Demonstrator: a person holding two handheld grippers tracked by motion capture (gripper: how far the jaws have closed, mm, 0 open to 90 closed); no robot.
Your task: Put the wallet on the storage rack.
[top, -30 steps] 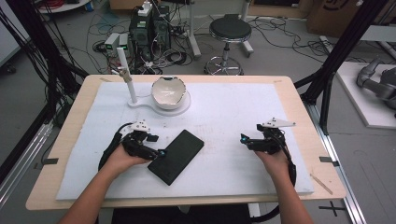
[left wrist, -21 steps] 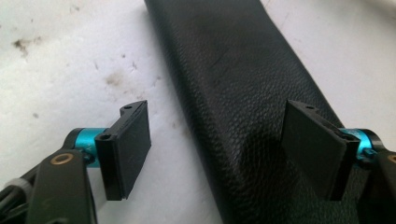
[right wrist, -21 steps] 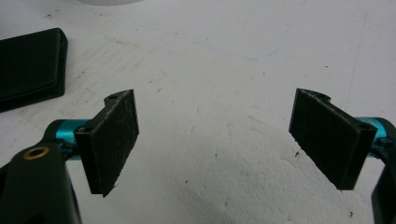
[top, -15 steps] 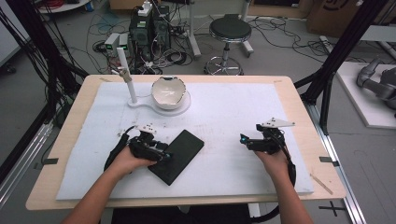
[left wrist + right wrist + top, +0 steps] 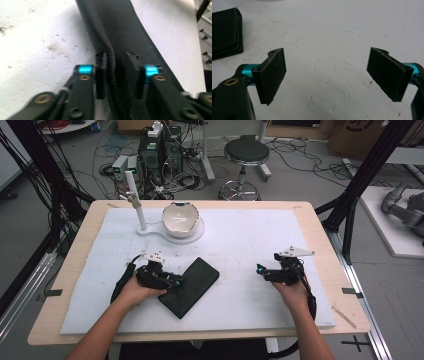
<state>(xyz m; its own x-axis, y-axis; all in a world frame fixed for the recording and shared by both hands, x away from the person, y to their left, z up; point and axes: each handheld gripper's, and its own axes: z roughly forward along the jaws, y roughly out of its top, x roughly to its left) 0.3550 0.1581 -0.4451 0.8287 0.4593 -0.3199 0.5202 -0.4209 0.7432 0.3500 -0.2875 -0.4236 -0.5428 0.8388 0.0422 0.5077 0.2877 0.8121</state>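
We begin at the left of the high view, where a white post (image 5: 136, 202) rises from a flat white stand (image 5: 150, 231) whose round end carries a white bowl (image 5: 179, 218); both sit near the far left part of the white foam mat (image 5: 260, 240) that covers the wooden worktop (image 5: 320, 220); neither is involved in the work.

Nearer the person, the left claw (image 5: 172, 281) sits at the left end of a black leather-grain case (image 5: 192, 286), which lies flat and askew on the mat, left of centre; in the left gripper view the case (image 5: 120, 32) runs away from the camera and its rounded, stitched edge stands between the two pads (image 5: 101, 75); the jaws have just been closing around that edge; the left pad looks to be touching the leather, while the right pad appears just at it, and we cannot tell whether it presses yet.

To the right, well apart from the case, the right claw (image 5: 261, 270) rests low over bare mat; in its own view the right claw (image 5: 327, 75) stands wide apart with nothing between its pads.

Our judgement: the step in hand is taking hold of the case by its edge; the next move calls for a firm pinch before any lift, since the rounded leather edge could slip out; the free right claw would need to come across if the case is to be opened or steadied.
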